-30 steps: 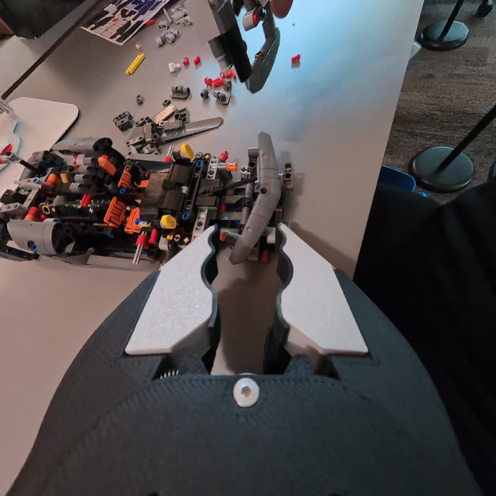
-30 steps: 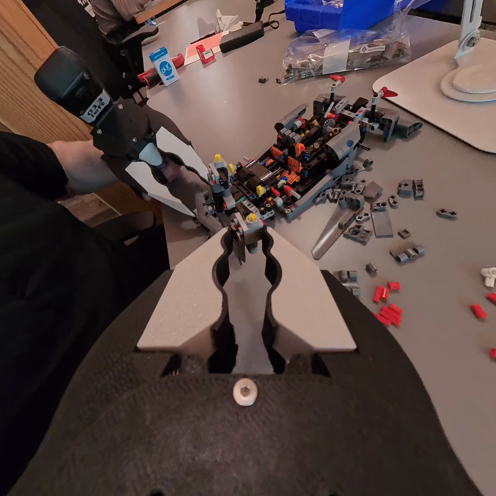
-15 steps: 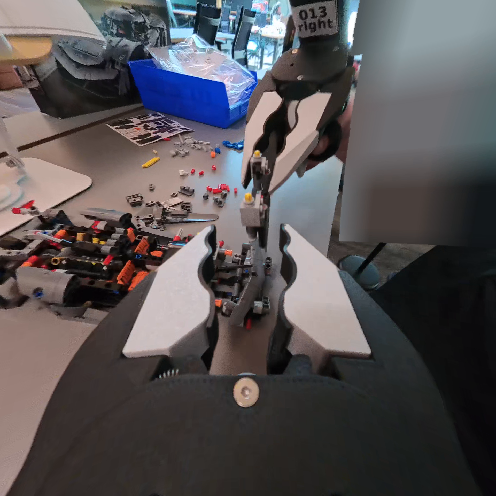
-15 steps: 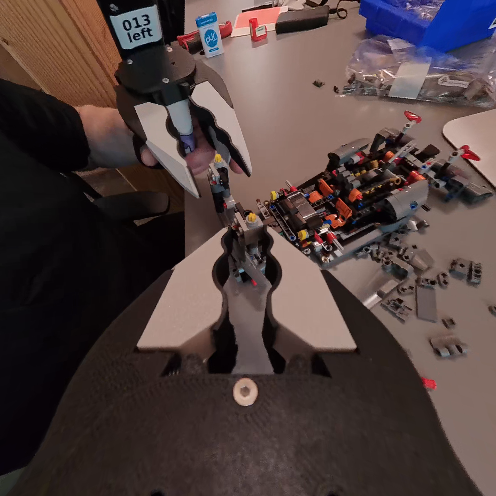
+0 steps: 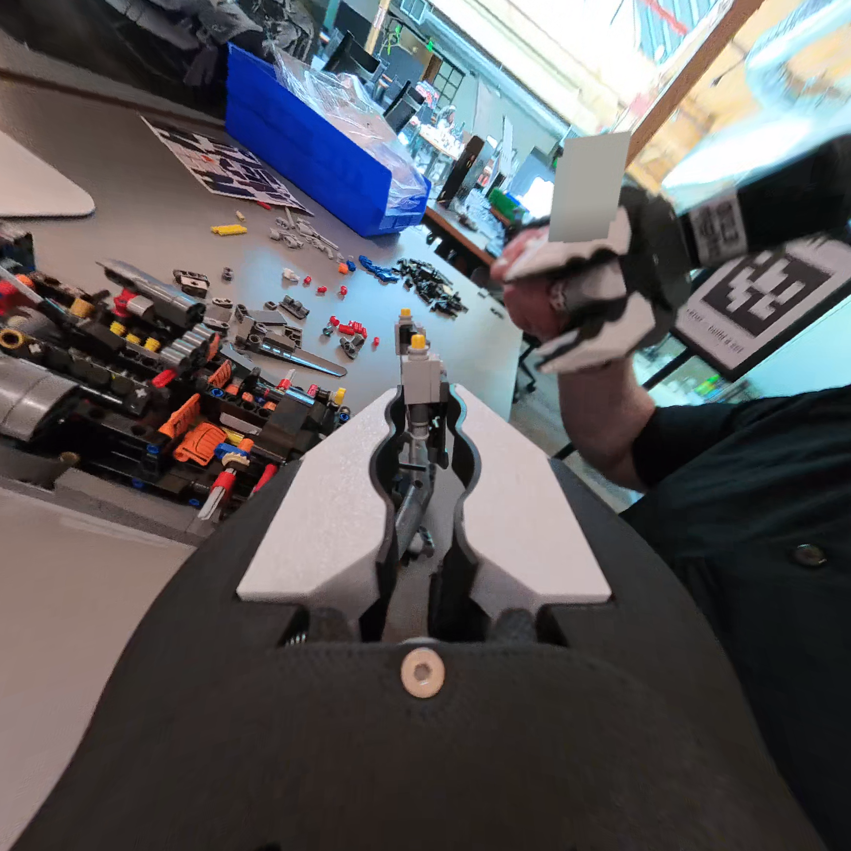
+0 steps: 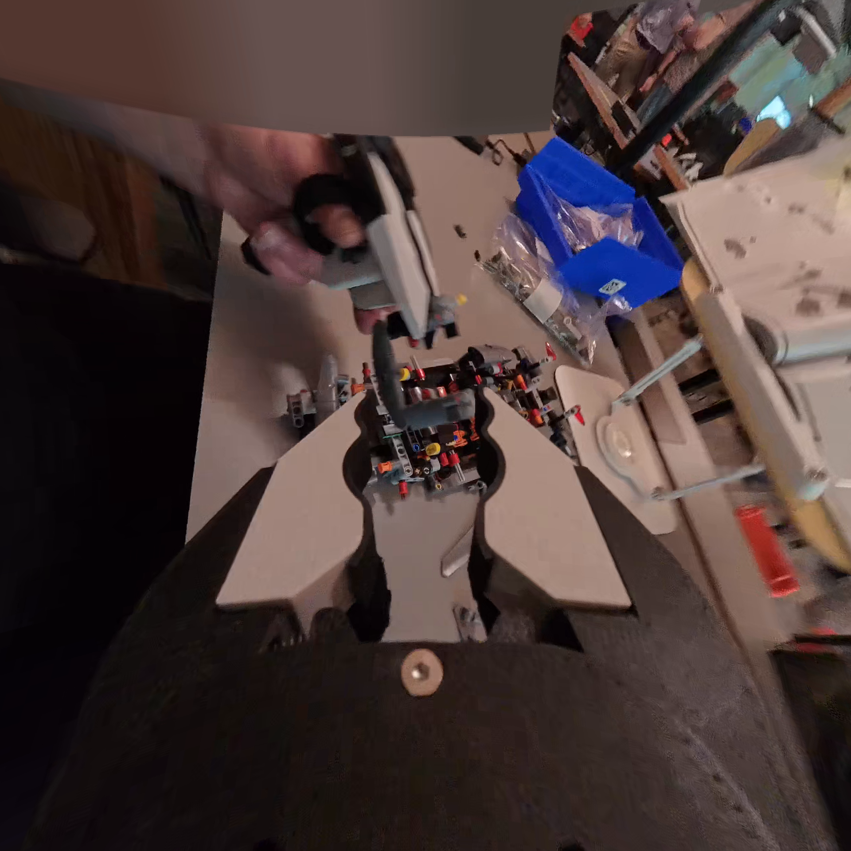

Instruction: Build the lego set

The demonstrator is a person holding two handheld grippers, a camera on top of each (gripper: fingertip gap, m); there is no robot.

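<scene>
A: What does the left gripper (image 5: 421,405) have?

B: It is squeezed shut on a little grey brick piece (image 5: 420,375). The piece has yellow knobs on top. It sticks up past the fingertips, and both fingers press on its lower part. The piece is up in the air, above the table (image 5: 138,184).

A: And from the other side?

B: The right wrist view shows the same thing. The left gripper (image 6: 426,317) is clamped on the small grey piece (image 6: 444,308), and a long dark curved part (image 6: 384,368) hangs down from it.

A: What about the right gripper (image 6: 421,405)?

B: Its fingers are apart. Nothing is between them. It hangs high over the big brick model (image 6: 437,442), which lies on the table (image 6: 258,437) right under it.

A: Where is the right gripper in the left wrist view?

B: The right gripper (image 5: 543,317) is up on the right, held by a hand (image 5: 529,304). It is blurry and well apart from the little piece.

A: What else is around?

B: The big black, grey and orange model (image 5: 138,414) lies to the left of the left gripper. Past it lie small red pins (image 5: 352,328), loose grey bits (image 5: 271,338), a yellow stick (image 5: 228,229) and a printed sheet (image 5: 221,170). A blue bin (image 5: 313,152) with a clear bag (image 5: 350,106) sits far back.
</scene>
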